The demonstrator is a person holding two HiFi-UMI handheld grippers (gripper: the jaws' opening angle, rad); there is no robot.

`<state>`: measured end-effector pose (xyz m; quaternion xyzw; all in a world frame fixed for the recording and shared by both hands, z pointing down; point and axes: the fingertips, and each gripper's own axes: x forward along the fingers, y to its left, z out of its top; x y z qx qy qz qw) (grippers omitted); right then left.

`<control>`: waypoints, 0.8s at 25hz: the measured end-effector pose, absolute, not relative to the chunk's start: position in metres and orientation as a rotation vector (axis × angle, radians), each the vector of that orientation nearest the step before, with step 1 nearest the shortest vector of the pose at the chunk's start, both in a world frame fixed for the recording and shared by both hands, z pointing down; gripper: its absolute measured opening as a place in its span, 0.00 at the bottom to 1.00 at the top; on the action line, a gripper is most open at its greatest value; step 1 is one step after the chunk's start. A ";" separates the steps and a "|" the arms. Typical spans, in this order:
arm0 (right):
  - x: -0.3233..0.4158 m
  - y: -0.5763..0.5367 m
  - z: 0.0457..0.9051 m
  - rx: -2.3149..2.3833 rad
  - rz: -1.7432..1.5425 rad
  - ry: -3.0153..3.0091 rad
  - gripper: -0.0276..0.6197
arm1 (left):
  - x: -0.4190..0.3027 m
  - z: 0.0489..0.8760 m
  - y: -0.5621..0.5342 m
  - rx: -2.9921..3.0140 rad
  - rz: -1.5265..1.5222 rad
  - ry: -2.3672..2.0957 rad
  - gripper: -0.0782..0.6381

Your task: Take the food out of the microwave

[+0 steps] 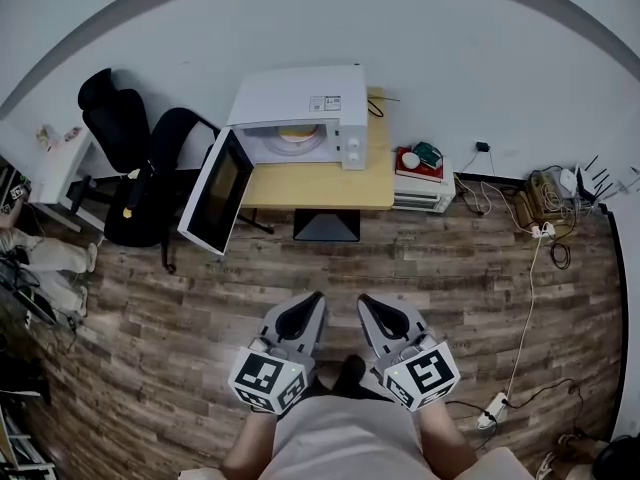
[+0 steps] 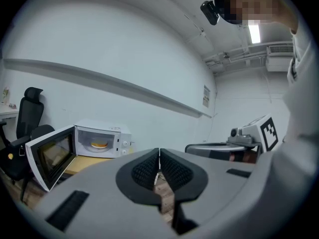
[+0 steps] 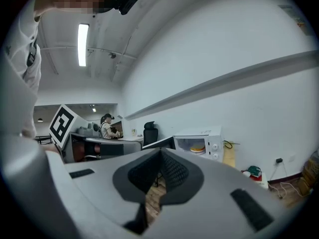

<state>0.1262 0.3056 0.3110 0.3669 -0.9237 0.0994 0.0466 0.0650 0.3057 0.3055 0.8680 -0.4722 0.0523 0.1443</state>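
Observation:
A white microwave (image 1: 300,108) stands on a small wooden table (image 1: 320,183) against the far wall, with its door (image 1: 215,190) swung wide open to the left. Inside lies yellow-orange food on a plate (image 1: 297,135), also seen as food (image 2: 99,145) in the left gripper view and food (image 3: 197,148) in the right gripper view. My left gripper (image 1: 310,303) and right gripper (image 1: 372,308) hang side by side over the wooden floor, well short of the table. Both are shut and hold nothing, as the left gripper (image 2: 159,158) and right gripper (image 3: 160,157) views show.
Two black office chairs (image 1: 135,158) stand left of the open door, beside a white desk (image 1: 65,163). A stack of books and a white box (image 1: 422,178) lie right of the table. Cables and a power strip (image 1: 492,408) run along the floor at right.

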 end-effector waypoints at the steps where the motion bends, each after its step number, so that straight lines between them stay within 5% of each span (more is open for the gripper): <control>1: 0.127 0.305 0.311 1.119 0.306 -2.819 0.04 | 0.065 0.305 0.306 2.501 0.153 -1.364 0.12; 20: 0.091 0.256 0.318 1.092 0.286 -2.775 0.04 | 0.024 0.314 0.255 2.491 0.155 -1.392 0.12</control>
